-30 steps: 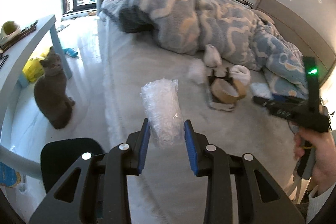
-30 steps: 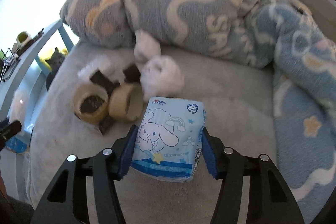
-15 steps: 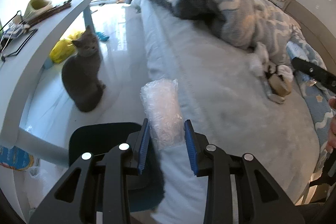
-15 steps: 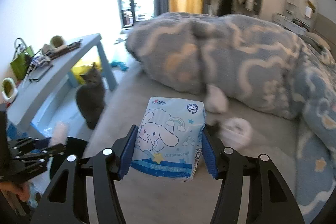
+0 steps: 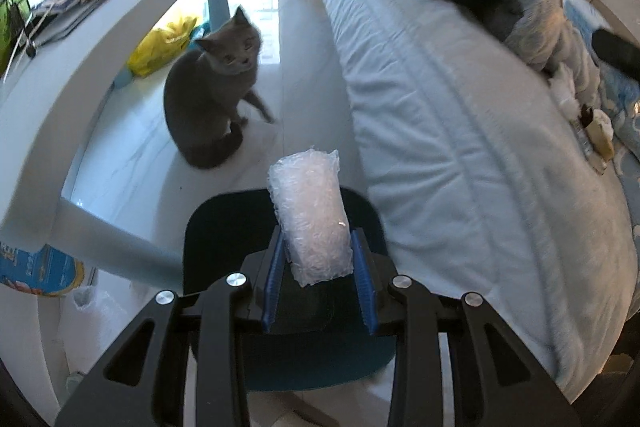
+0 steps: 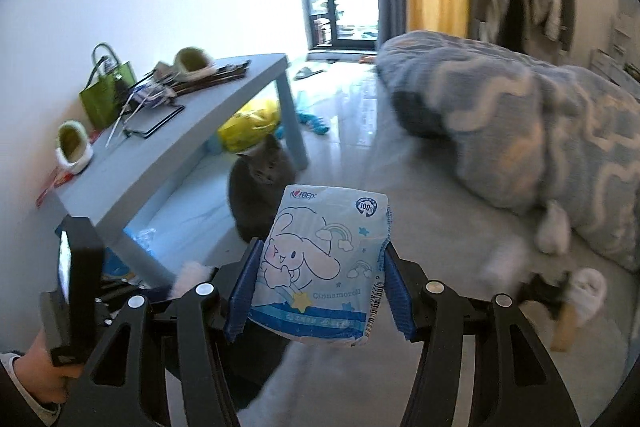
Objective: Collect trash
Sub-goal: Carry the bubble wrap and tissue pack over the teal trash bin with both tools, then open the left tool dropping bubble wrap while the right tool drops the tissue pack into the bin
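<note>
My left gripper (image 5: pixel 318 273) is shut on a roll of clear bubble wrap (image 5: pixel 310 215) and holds it upright above a dark blue chair seat (image 5: pixel 224 227) beside the bed. My right gripper (image 6: pixel 316 297) is shut on a light blue tissue pack (image 6: pixel 320 267) printed with a cartoon rabbit, held over the bed's edge. More trash lies on the bed: tape rolls and white wads in the left wrist view (image 5: pixel 596 135) and in the right wrist view (image 6: pixel 564 303). The left gripper's body (image 6: pixel 72 291) shows at the lower left of the right wrist view.
A grey cat (image 5: pixel 212 103) sits on the white floor between the bed (image 5: pixel 460 147) and a pale blue desk (image 6: pixel 176 143) cluttered with a green bag (image 6: pixel 106 91) and slippers. A yellow bag (image 5: pixel 164 43) lies under the desk. A rumpled blue blanket (image 6: pixel 540 131) covers the far bed.
Both grippers have swung left, away from the bed's middle toward the floor side, still holding their items. The cat and chair now fill the near view; the bed trash has slid to the right.
</note>
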### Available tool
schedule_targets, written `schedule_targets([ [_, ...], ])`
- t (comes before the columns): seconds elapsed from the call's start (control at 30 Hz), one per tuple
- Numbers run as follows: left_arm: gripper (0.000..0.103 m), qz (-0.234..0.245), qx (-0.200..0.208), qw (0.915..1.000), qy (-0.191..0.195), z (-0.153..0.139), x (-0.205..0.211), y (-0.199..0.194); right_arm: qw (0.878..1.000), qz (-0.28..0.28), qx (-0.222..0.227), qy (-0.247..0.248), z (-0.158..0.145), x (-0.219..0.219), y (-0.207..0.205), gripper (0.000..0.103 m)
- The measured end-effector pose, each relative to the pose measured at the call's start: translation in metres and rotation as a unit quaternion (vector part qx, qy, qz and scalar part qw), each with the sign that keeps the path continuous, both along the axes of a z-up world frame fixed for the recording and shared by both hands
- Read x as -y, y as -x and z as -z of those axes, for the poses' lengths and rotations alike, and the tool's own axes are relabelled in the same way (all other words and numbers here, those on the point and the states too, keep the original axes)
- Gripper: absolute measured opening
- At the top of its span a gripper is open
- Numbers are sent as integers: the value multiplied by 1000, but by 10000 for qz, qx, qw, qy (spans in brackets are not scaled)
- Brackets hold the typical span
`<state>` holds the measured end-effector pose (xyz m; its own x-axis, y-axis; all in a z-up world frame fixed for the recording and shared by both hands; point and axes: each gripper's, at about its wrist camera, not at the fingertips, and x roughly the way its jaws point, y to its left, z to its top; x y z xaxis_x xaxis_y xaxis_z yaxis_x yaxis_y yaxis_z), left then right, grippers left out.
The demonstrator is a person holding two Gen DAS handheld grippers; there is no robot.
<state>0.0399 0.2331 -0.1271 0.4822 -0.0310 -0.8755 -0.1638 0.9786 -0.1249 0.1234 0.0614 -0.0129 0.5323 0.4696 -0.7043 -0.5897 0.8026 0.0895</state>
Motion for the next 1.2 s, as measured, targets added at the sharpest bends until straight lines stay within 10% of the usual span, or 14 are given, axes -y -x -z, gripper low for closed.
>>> schedule_targets([
  [0.57,37,13,-1034,9928,597,50,-40,23,9947,-868,-539,124,41,-95,24,58],
  [0.67,53,36,-1110,9917,647,53,-43,25,9931,-944,-666,200,49,-104,26,58],
  [0.9,63,-81,-878,9938,683,42,-57,33,9887,-1022,-1011,425,76,-120,26,58],
  [1.2,51,-156,-68,9993,320,-14,-75,53,9829,-960,-1388,741,117,-126,23,58],
])
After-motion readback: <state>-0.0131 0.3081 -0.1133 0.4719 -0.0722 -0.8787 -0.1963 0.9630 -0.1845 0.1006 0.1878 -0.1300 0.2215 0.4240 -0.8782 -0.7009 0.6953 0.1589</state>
